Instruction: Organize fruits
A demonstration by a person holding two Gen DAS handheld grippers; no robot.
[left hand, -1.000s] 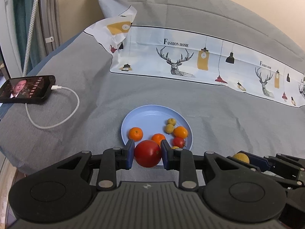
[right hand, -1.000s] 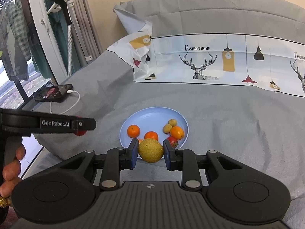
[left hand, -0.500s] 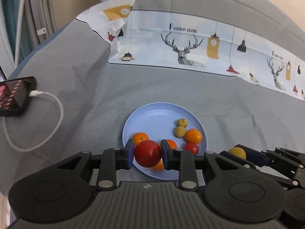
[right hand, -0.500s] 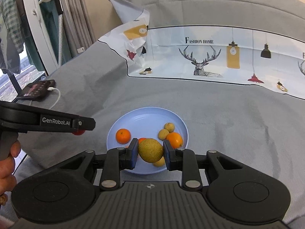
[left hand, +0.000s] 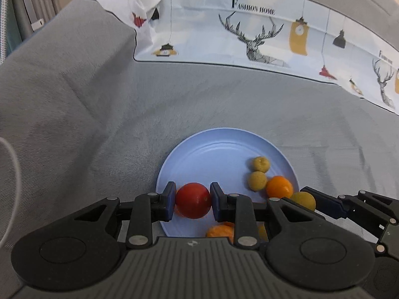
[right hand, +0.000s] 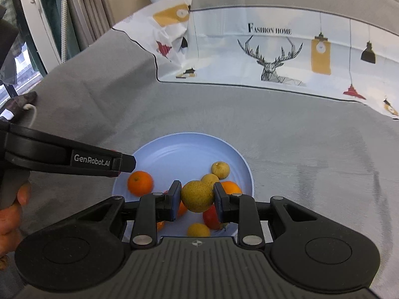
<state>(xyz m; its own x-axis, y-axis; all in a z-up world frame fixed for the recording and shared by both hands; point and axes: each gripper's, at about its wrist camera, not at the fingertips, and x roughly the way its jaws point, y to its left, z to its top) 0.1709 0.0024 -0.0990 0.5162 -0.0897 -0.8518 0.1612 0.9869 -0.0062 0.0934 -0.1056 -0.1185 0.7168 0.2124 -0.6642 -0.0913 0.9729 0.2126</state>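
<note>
both grippers now over the plate [left hand: 224,149], jaws holding tomato [left hand: 192,200], pear [right hand: 197,195].

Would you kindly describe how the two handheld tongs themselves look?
Both are matte black plastic. The left tongs and right tongs have blue rectangular pads, linkage arms with silver rivets, round discs either side and a ribbed grey centre bearing a small logo. Seen side-on, the left one reads "GenRobot.AI" in white. A bare hand grips its handle.
</note>
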